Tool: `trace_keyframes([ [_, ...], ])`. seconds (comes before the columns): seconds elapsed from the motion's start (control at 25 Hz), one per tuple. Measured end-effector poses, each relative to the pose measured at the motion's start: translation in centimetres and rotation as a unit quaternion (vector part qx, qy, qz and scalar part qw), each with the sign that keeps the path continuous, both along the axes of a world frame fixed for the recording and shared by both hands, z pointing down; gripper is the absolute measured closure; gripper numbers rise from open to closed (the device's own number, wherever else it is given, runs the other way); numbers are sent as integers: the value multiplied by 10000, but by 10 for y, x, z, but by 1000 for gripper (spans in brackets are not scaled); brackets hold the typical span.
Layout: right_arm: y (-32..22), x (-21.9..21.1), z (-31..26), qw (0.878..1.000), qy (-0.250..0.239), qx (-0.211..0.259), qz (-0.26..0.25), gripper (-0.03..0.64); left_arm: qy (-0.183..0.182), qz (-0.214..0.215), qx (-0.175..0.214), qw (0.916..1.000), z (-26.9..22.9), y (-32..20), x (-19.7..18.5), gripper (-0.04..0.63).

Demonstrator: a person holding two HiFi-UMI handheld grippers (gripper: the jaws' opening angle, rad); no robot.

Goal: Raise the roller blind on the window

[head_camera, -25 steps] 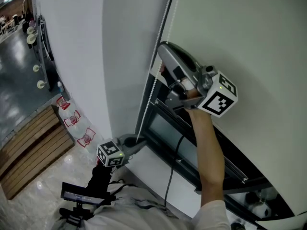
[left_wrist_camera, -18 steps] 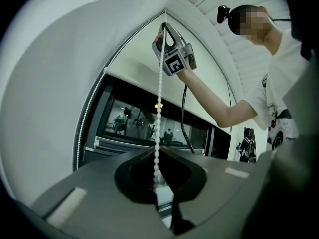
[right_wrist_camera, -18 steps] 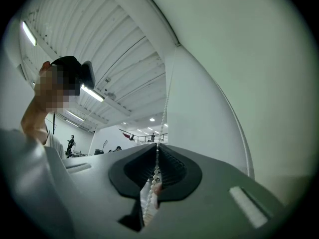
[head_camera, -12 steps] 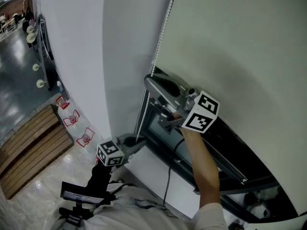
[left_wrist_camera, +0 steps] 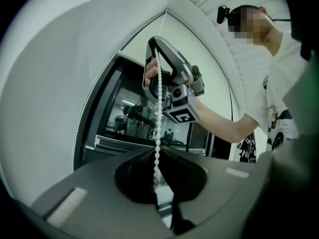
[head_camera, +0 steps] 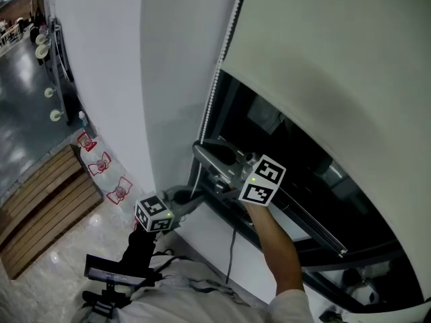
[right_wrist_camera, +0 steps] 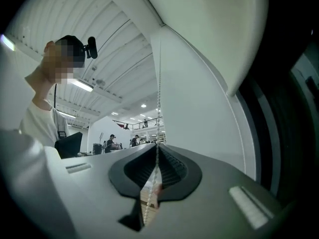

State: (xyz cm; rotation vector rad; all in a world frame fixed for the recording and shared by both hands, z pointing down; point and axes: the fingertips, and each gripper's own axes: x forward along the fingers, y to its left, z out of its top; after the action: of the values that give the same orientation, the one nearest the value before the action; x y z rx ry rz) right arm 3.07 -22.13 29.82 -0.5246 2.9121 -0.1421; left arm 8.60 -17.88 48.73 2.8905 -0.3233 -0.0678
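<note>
Blind point(head_camera: 323, 39): hangs over the window point(head_camera: 289, 150) at the right of the scene. Its hem crosses the upper glass and the lower glass stands bare and dark. Judged partly raised, with more to go.
Blind surface: pale, plain fabric, smooth, with no crease or stain to be seen. The hem runs straight with no visible skew.
Chain point(head_camera: 217, 79): white beads running down the window's left edge, between the wall point(head_camera: 168, 79) and the dark frame. It is one strand of a loop. A second strand shows further left along the frame in the left gripper view.
Right gripper point(head_camera: 202, 152): the upper of the two, level with the lower glass. Its jaws are closed on the chain, and beads run through the pinch and out below.
Reason, right: judged the pulling hand. A firm pinch on the beads lets a downward draw turn the roller.
Left gripper point(head_camera: 190, 200): lower and nearer, just beside the frame's bottom corner. Its jaws are also closed on the chain, which runs straight up from them to the right gripper.
Reason, left: judged an anchor that keeps the strand taut and in line, so the beads feed cleanly and do not swing.
Risk: beads slipping through the pinch, or the wrong strand drawn, would lower the blind.
</note>
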Motion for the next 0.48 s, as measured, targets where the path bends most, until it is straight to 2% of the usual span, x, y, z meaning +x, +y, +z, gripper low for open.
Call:
trace_keyframes([
  [0.48, 4, -4, 93, 9966, 545, -620, 63, 602, 21, -60, -9, 10000, 1, -4, -5, 597],
])
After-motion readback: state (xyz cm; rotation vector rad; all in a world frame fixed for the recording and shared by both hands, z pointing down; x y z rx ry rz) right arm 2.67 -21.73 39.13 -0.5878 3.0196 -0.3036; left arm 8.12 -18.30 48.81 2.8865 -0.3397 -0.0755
